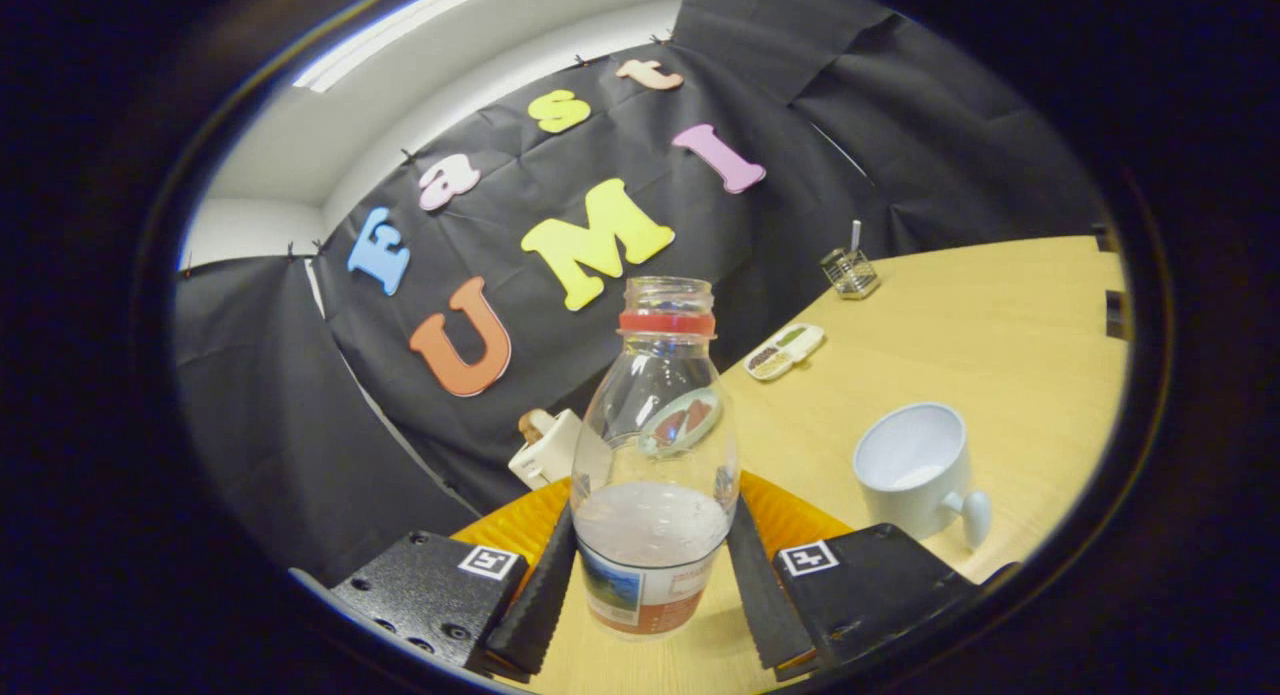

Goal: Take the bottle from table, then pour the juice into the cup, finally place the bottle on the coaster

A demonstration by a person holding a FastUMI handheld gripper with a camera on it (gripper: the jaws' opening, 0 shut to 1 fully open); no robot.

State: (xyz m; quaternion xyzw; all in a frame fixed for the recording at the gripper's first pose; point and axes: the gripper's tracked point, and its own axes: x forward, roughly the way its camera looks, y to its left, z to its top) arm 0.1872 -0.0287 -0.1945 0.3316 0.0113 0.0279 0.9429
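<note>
A clear plastic bottle (655, 455) with a red neck ring and no cap stands upright between my fingers. Pale juice fills its lower part, above a coloured label. My gripper (652, 520) is shut on the bottle, with one finger (540, 595) pressing on each side of its lower body. An orange ribbed coaster (795, 520) lies on the wooden table (1000, 325) just beyond the bottle, partly hidden by it. A white cup (915, 465) with a handle stands to the right of the coaster, its mouth facing me.
A small white object with a brown top (545, 447) sits beyond the coaster near the black cloth wall. Farther back on the table lie a white two-part dish (786, 351) and a wire mesh holder (850, 272).
</note>
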